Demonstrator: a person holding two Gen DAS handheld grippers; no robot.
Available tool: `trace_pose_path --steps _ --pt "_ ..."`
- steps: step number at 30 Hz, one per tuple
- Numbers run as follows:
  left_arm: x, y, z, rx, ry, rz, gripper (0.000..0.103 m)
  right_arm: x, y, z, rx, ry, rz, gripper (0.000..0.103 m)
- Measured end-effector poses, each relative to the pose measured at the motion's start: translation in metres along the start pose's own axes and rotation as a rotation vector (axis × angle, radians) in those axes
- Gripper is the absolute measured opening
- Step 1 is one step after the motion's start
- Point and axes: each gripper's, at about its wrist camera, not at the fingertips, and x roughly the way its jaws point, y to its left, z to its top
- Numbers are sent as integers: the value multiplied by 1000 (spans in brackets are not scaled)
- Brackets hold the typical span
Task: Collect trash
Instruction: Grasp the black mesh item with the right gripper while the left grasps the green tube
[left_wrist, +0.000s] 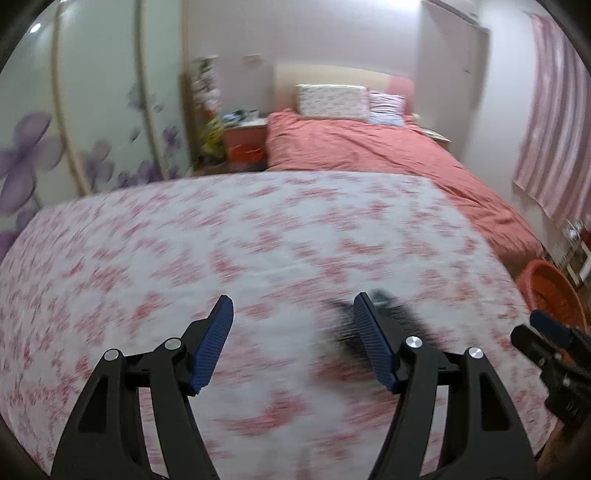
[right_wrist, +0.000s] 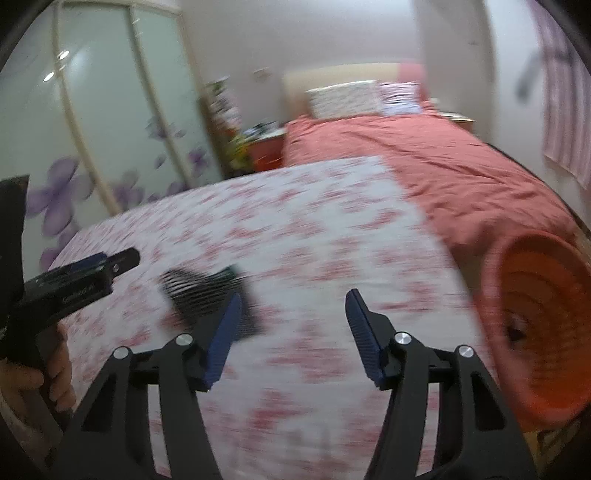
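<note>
Left gripper (left_wrist: 293, 306) hangs wide apart over the floral bedsheet (left_wrist: 184, 240), blurry dark object (left_wrist: 402, 317) behind its right finger.

Coral duvet (left_wrist: 369, 147) — pillows (left_wrist: 332, 99), flowered wardrobe (left_wrist: 92, 110), striped curtain (left_wrist: 554, 129).

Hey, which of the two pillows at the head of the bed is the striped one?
The smaller pillow on the right is striped; the larger pillow left of it has a small floral print.

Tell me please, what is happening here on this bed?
A person holds two grippers over the floral sheet. The left gripper and the right gripper are both open and hold nothing. A blurred dark object lies on the sheet. An orange basket stands beside the bed.
</note>
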Motion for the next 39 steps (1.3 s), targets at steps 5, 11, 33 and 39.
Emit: trace_pose_path --steps 5,11,33,39 --pt "4 52 -14 -80 21 74 71 32 62 -10 -111 66 38 55" --pt "3 75 -26 -94 33 87 71 60 85 -13 -148 130 -8 53" --pt "49 -31 -21 137 100 -124 70 22 -29 0 89 64 -153 5" --pt "69 -50 -23 157 164 -157 56 21 -43 -4 107 76 -170 6"
